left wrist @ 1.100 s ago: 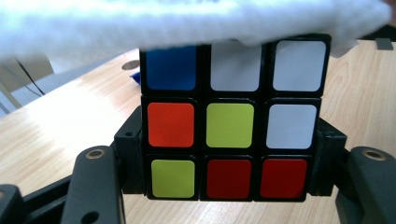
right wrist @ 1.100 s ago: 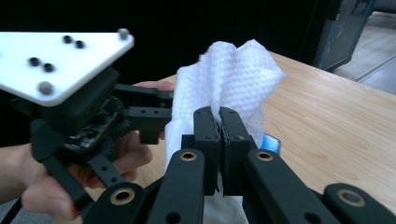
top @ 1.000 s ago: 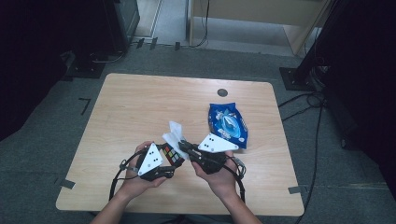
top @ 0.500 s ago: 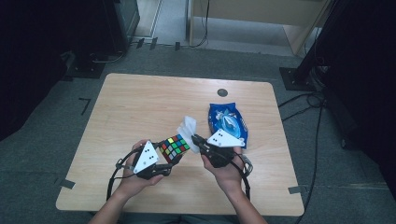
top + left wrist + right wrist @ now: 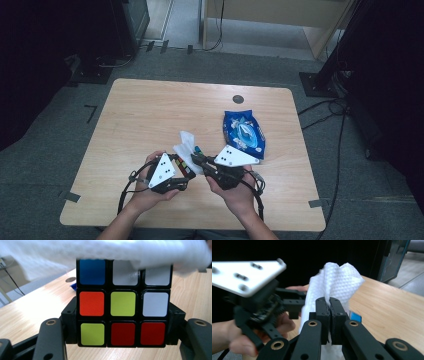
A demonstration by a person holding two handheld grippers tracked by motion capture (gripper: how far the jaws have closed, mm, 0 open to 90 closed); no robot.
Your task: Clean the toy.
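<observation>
1. Cloth hides part of the puzzle cube (image 5: 123,303): in the left gripper view the white paper towel (image 5: 105,251) drapes over the cube's top edge and blurs out of focus, cut off by the frame above.
2. The left claw (image 5: 123,340) clamps the cube by its two sides, just above the bench (image 5: 30,312); only one face shows, with blue, white, orange, yellow-green and red stickers.
3. In the high view the left claw (image 5: 182,172) and its grey plate cover most of the cube (image 5: 186,167), so little more than a dark corner is visible.
4. The right claw (image 5: 330,306) is pinched tight on the paper towel (image 5: 334,282), which stands up above the jaws and blocks what lies beyond.
5. In the right gripper view the left gripper (image 5: 262,302) and its hand are blurred at the left.
6. A blue packet (image 5: 244,134) lies on the bench (image 5: 150,115) near the right claw (image 5: 196,161), partly behind its plate; a small dark disc (image 5: 238,99) sits well apart, toward the far edge.
</observation>
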